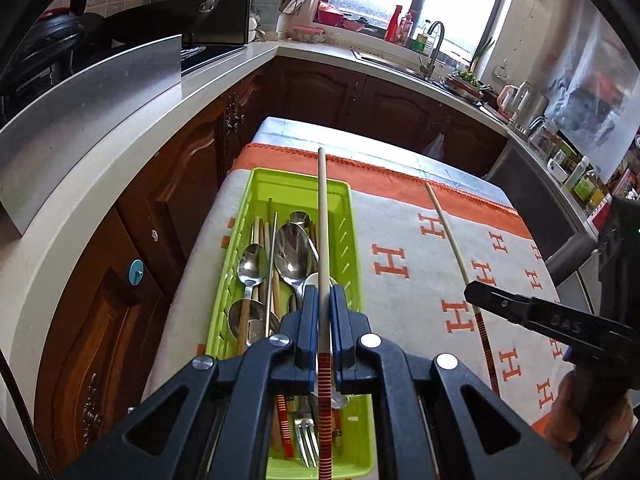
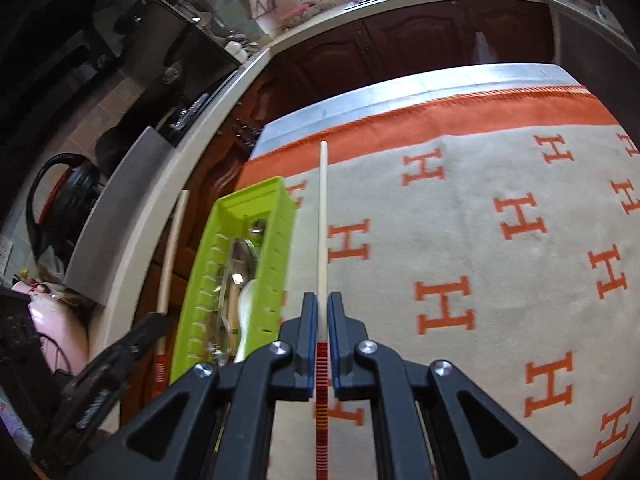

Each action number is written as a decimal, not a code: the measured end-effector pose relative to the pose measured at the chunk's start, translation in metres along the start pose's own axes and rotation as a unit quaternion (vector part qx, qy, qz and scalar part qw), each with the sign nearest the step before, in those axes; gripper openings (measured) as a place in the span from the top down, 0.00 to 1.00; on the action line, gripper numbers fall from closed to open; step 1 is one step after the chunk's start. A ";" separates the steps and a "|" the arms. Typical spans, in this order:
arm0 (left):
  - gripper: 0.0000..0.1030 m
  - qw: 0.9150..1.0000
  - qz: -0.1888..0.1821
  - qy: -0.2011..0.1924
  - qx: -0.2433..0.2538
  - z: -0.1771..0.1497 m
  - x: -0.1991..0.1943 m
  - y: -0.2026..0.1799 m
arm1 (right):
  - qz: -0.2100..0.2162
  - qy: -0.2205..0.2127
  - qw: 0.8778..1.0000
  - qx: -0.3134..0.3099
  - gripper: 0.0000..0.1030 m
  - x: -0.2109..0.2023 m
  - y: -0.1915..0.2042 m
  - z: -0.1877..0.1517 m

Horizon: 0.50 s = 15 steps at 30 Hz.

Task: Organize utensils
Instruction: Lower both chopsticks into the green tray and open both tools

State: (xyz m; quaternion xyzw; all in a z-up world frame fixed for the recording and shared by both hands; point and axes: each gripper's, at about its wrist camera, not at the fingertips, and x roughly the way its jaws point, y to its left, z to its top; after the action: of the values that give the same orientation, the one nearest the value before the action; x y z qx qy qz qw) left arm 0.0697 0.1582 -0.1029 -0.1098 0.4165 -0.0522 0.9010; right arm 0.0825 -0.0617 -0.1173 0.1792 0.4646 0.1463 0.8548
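Note:
My left gripper (image 1: 323, 294) is shut on a pale chopstick (image 1: 322, 216) with a red striped end, held over the green utensil tray (image 1: 236, 240). Spoons (image 1: 294, 250), a fork (image 1: 306, 440) and more chopsticks lie in the tray. My right gripper (image 2: 322, 300) is shut on a second matching chopstick (image 2: 322, 216), above the cloth just right of the tray (image 2: 276, 248). In the left wrist view, the right gripper (image 1: 474, 290) and its chopstick (image 1: 450, 232) show at the right. The right wrist view catches the left gripper (image 2: 158, 322) and its chopstick (image 2: 172, 248) at the lower left.
A white cloth with orange H letters (image 2: 480, 240) covers the table. Brown cabinets (image 1: 384, 96) and a pale countertop (image 1: 120, 148) wrap around the far and left sides. A sink with a tap (image 1: 434, 46) lies beyond, and a hand (image 1: 576, 412) holds the right gripper.

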 end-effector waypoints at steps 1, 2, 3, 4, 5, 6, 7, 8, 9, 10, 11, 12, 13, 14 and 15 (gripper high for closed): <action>0.97 1.000 -0.001 0.005 -0.004 0.001 0.005 0.004 | 0.012 0.006 1.000 -0.007 0.95 0.001 0.011 0.002; 0.97 1.000 -0.001 0.010 -0.009 0.001 0.009 0.007 | 0.022 0.016 1.000 -0.014 0.95 0.004 0.021 0.003; 0.97 1.000 -0.001 0.017 -0.013 0.002 0.014 0.010 | 0.029 0.025 0.999 -0.018 0.95 0.008 0.030 0.004; 0.97 1.000 -0.003 0.025 -0.017 0.002 0.020 0.013 | 0.036 0.033 0.999 -0.020 0.95 0.013 0.037 0.005; 0.97 0.999 -0.004 0.035 -0.024 0.003 0.027 0.017 | 0.038 0.041 0.998 -0.024 0.95 0.020 0.045 0.005; 0.96 0.999 -0.006 0.042 -0.028 0.002 0.031 0.020 | 0.036 0.047 0.998 -0.026 0.95 0.026 0.050 0.005; 0.96 0.998 -0.010 0.050 -0.033 0.002 0.036 0.022 | 0.037 0.052 0.998 -0.027 0.95 0.032 0.054 0.006; 0.96 0.998 -0.010 0.055 -0.037 0.001 0.039 0.024 | 0.038 0.057 0.997 -0.028 0.95 0.039 0.058 0.007; 0.96 0.998 -0.009 0.056 -0.039 0.000 0.041 0.025 | 0.035 0.063 0.997 -0.031 0.94 0.046 0.061 0.007; 0.96 0.998 -0.005 0.058 -0.040 0.000 0.042 0.026 | 0.037 0.075 0.996 -0.032 0.94 0.054 0.065 0.007; 0.92 0.997 -0.004 0.059 -0.041 -0.001 0.043 0.026 | 0.039 0.089 0.995 -0.030 0.94 0.060 0.066 0.009; 0.89 0.997 -0.005 0.058 -0.042 -0.001 0.042 0.027 | 0.040 0.100 0.994 -0.025 0.94 0.066 0.066 0.008; 0.85 0.997 -0.006 0.058 -0.043 -0.002 0.042 0.028 | 0.041 0.107 0.993 -0.021 0.93 0.069 0.065 0.007; 0.83 0.997 -0.003 0.057 -0.043 -0.002 0.040 0.029 | 0.043 0.111 0.993 -0.020 0.93 0.071 0.065 0.006; 0.83 0.998 0.000 0.056 -0.042 -0.003 0.040 0.029 | 0.044 0.112 0.993 -0.021 0.93 0.072 0.065 0.005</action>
State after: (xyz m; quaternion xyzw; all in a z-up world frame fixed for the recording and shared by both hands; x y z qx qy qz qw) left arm 0.0930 0.1788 -0.1412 -0.1442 0.4680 -0.0404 0.8709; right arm 0.1193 0.0253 -0.1396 0.1635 0.5459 0.2125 0.7938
